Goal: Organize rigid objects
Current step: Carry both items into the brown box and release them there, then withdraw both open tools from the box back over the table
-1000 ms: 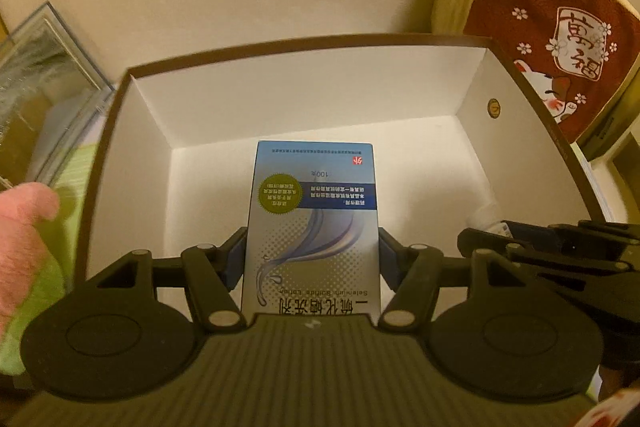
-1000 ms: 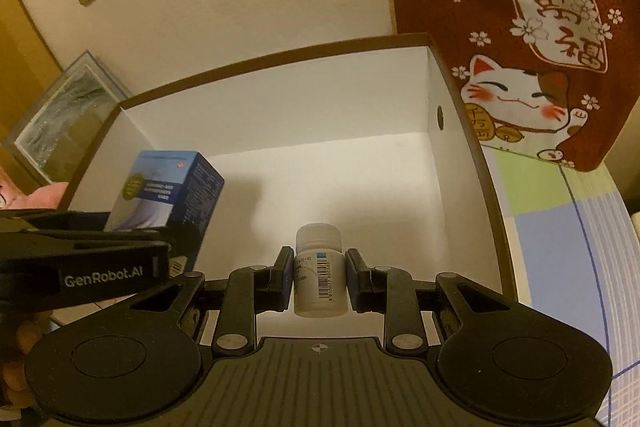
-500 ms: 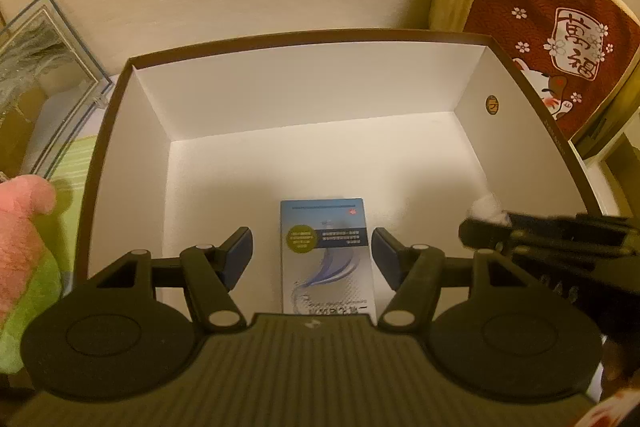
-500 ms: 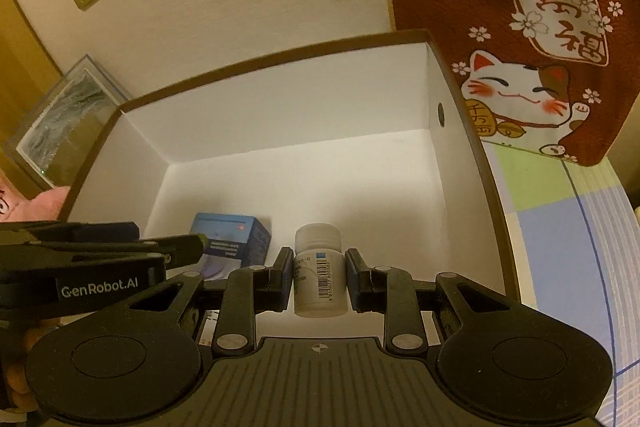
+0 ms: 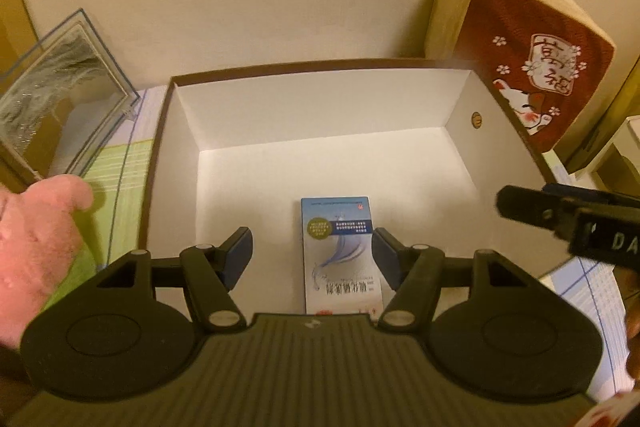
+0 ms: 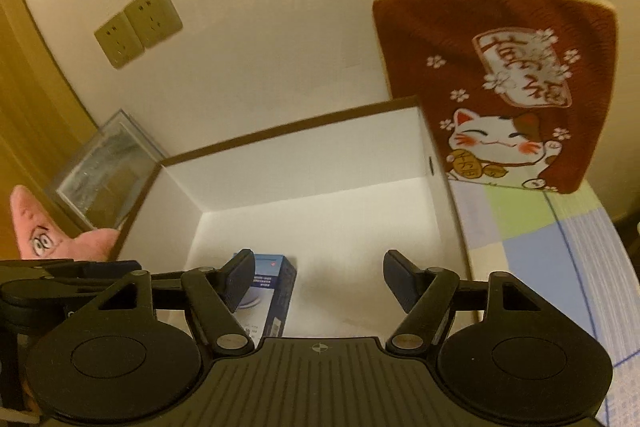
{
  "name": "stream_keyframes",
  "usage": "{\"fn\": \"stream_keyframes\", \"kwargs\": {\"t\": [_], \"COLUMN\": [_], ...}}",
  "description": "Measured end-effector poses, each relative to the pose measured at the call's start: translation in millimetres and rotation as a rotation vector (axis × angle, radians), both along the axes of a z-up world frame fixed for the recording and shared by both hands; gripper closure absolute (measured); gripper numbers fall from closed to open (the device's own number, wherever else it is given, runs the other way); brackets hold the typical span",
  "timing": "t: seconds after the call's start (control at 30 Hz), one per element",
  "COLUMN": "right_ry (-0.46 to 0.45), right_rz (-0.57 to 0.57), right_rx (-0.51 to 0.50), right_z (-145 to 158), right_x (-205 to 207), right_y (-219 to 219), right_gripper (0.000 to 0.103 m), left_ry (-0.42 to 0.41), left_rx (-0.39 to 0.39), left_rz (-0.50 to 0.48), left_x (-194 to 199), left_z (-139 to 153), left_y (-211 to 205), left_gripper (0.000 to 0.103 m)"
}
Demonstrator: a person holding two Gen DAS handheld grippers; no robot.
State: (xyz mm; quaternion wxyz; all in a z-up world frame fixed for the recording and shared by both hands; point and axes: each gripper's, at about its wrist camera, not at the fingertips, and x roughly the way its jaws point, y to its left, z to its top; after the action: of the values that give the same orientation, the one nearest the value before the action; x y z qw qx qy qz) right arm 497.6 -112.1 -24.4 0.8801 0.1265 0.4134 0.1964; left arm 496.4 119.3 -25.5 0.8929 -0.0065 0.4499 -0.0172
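Note:
A blue and white carton (image 5: 340,251) lies flat on the floor of the brown-rimmed white box (image 5: 320,115), near its front wall. My left gripper (image 5: 312,243) hangs open above the carton, its pads well clear of it. In the right wrist view the same carton (image 6: 276,283) shows behind the left finger of my right gripper (image 6: 320,271), whose jaws are opening with nothing between them. The right gripper's finger (image 5: 560,215) reaches over the box's right side. The white bottle is in neither view.
A red lucky-cat cushion (image 6: 500,87) leans on the wall right of the box (image 6: 320,163). A pink plush star (image 5: 36,239) and a clear framed picture (image 5: 60,95) stand to its left. Checked cloth (image 6: 540,247) covers the surface.
The left gripper let the carton drop to the box floor and drew up and back. The right gripper opened, the white bottle is gone from its jaws, and it rose.

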Motion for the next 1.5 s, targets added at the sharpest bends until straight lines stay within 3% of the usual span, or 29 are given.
{"fn": "stream_keyframes", "kwargs": {"t": [0.47,0.6,1.5], "right_ry": [-0.041,-0.017,-0.030], "right_rz": [0.020,0.034,0.147], "right_rx": [0.040,0.048,0.056], "right_z": [40,44,51], "right_x": [-70,-91,-222], "right_y": [-36,-40,-86], "right_gripper": [0.032,0.032,0.031], "left_ry": [-0.071,-0.089,-0.088], "left_rx": [-0.036,0.013,-0.012], "left_rz": [-0.002,-0.020,0.048], "left_x": [-85,-114,-270], "left_z": [41,48,43], "left_y": [-1,-10,-34], "left_gripper": [0.039,0.039,0.033]}}
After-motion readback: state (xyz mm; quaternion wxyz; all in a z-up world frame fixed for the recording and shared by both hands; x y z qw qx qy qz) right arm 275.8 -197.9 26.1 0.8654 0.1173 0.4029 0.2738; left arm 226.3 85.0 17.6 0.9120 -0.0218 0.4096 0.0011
